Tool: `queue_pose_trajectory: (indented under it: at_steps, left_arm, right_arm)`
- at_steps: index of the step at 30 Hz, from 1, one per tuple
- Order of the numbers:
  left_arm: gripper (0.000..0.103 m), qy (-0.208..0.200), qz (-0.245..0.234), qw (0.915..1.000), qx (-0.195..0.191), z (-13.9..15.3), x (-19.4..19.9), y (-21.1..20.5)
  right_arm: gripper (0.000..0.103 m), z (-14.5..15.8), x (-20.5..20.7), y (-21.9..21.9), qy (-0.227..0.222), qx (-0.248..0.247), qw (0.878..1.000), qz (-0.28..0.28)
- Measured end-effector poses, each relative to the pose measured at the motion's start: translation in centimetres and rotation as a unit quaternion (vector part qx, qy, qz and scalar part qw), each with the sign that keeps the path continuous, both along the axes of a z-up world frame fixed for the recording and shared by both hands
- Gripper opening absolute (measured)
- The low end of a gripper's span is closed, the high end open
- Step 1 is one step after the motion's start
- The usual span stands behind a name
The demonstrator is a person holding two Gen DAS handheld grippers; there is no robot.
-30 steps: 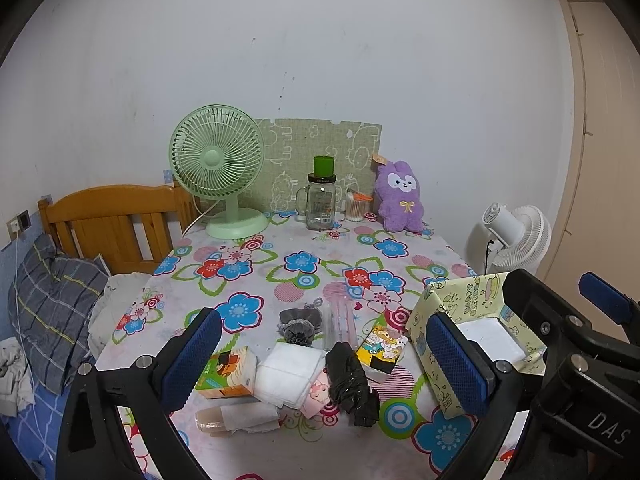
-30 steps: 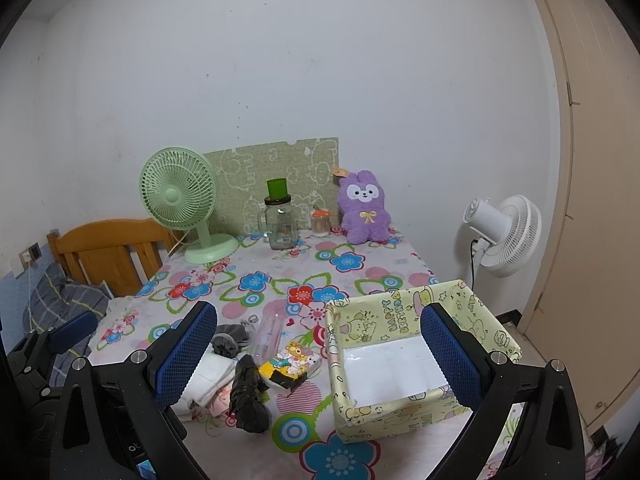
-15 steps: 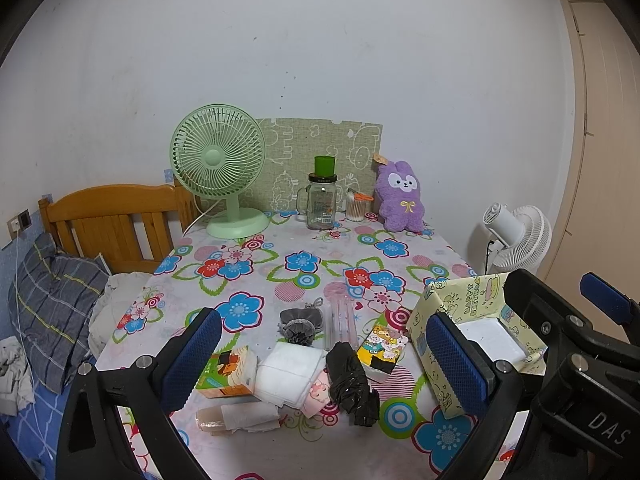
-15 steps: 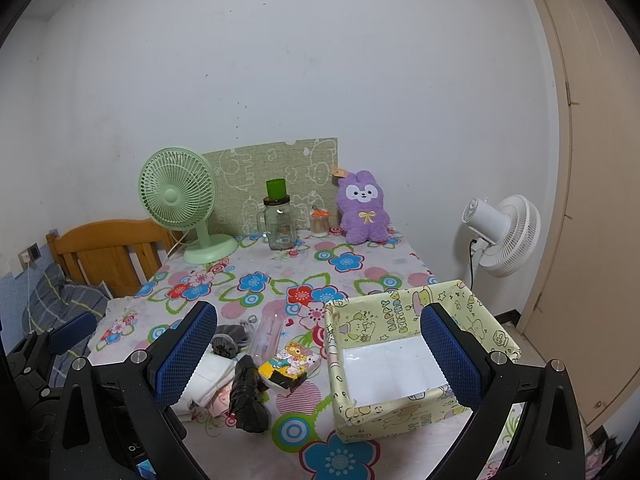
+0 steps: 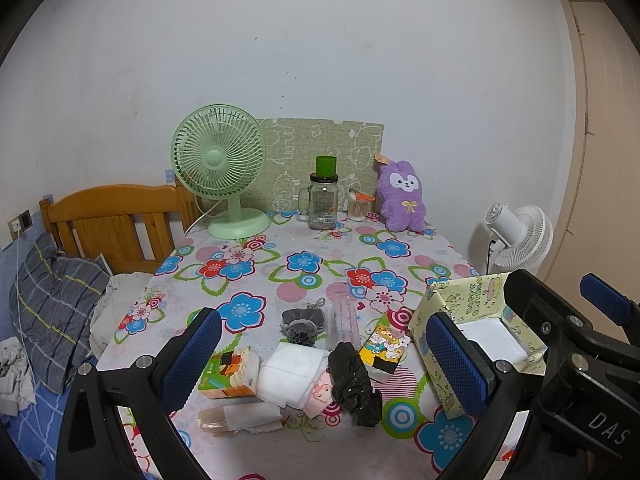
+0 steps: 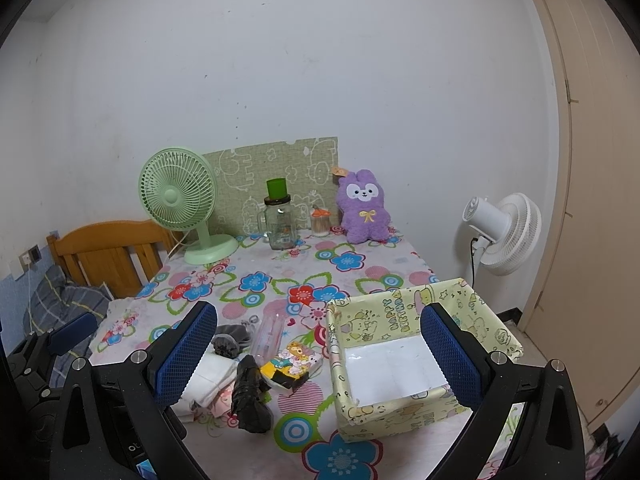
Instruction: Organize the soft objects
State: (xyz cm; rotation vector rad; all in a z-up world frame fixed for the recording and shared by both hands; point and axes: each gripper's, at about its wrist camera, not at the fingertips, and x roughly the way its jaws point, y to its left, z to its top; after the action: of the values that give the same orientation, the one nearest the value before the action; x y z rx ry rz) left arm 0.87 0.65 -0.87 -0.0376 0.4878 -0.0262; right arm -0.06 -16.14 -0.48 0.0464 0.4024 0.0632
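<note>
**Two open grippers over a cluttered flowered table**

Both grippers hang above the near edge of the table with their blue-padded fingers spread wide and nothing between them. The left gripper (image 5: 324,354) frames a pile of small things; the right gripper (image 6: 320,354) frames the gap between that pile and a yellow paper-covered box (image 6: 400,312).

From the left gripper's midpoint, the folded white cloth (image 5: 294,370) lies just at 7 o'clock, touching an orange carton (image 5: 230,372) at 9 o'clock. A crumpled black bag (image 5: 354,380) sits at 5 o'clock, overlapping a pink patterned cloth (image 5: 318,398). A tissue-wrapped roll (image 5: 240,418) lies further out at 7 o'clock. A grey scrunched pouch (image 5: 302,324) is near at 11 o'clock, beside a clear plastic packet (image 5: 342,320) at 12 o'clock. A cartoon-printed packet (image 5: 386,352) lies at 3 o'clock, between the pile and the box, which stands open at the table's right side with a white bottom.

Far across the flowered tablecloth (image 5: 280,280), at 12 o'clock, stand a green desk fan (image 5: 218,160), a glass jar with a green cap (image 5: 323,200), a small jar of cotton swabs (image 5: 357,206) and a purple plush rabbit (image 5: 401,196) against a green patterned board (image 5: 320,140). A white floor fan (image 6: 502,232) stands off the table at 2 o'clock, a wooden headboard (image 5: 108,224) at 10 o'clock.
</note>
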Motion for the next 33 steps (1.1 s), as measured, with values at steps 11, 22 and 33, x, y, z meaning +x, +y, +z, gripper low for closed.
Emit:
queue_pose_trajectory:
  at_steps: [11, 22, 33]
  left_arm:
    - [0.102, 0.002, -0.002, 1.0000, 0.000, -0.1, 0.4, 0.6]
    - [0.092, 0.013, -0.006, 0.9999, 0.005, -0.9, 1.5, 1.6]
    - [0.081, 0.034, -0.006, 0.9994, 0.003, -2.7, 2.7, 2.9]
  right_arm:
    - [0.103, -0.4, 0.7, 1.0, 0.007, -0.002, 1.000, 0.005]
    - [0.102, -1.2, 1.8, 2.4, 0.022, -0.002, 1.000, 0.012]
    - [0.097, -2.9, 3.2, 4.1, 0.043, 0.001, 0.999, 0.018]
